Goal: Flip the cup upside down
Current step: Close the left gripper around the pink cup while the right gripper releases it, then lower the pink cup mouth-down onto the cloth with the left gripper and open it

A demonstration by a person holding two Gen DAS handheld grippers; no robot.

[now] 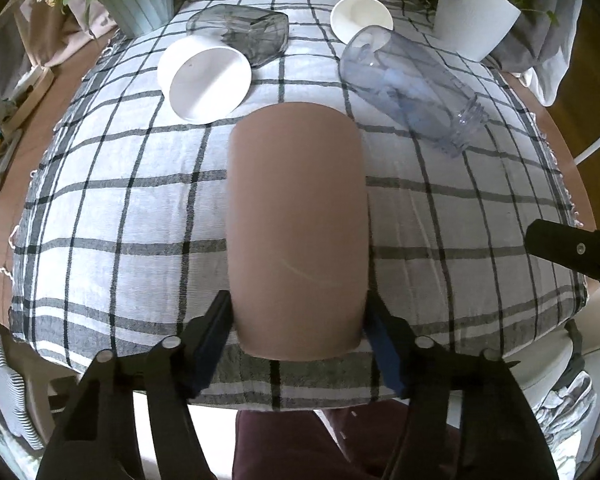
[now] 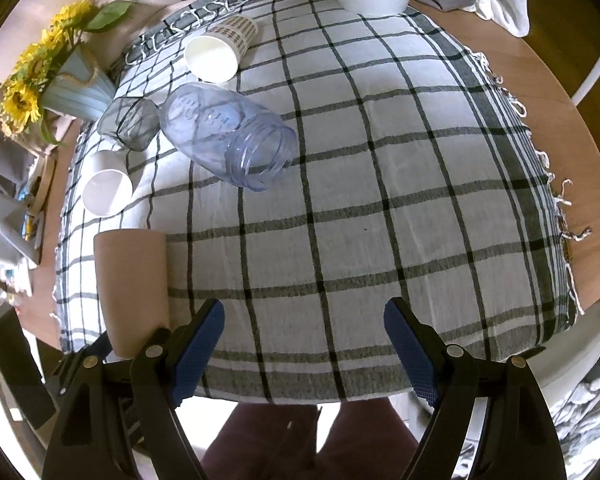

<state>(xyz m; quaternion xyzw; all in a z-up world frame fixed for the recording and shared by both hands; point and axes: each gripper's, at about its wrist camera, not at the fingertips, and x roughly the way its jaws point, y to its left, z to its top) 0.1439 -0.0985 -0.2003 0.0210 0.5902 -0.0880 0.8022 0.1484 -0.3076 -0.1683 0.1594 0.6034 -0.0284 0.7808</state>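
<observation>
Cloth (image 1: 100, 208) with dark checks fills most of both views, spread on a brown table (image 2: 572, 92); tan cup (image 1: 298, 228) sits big in the middle of the left view, and the left gripper (image 1: 298, 332) squeezes it on both sides near its bottom end; in the right view the cup shows at lower left; right gripper (image 2: 304, 344) is wide open at the bottom, holding nothing; clear jar (image 2: 228, 136) lies on its side at upper left; white cup (image 2: 108, 190) lies just below it.
</observation>
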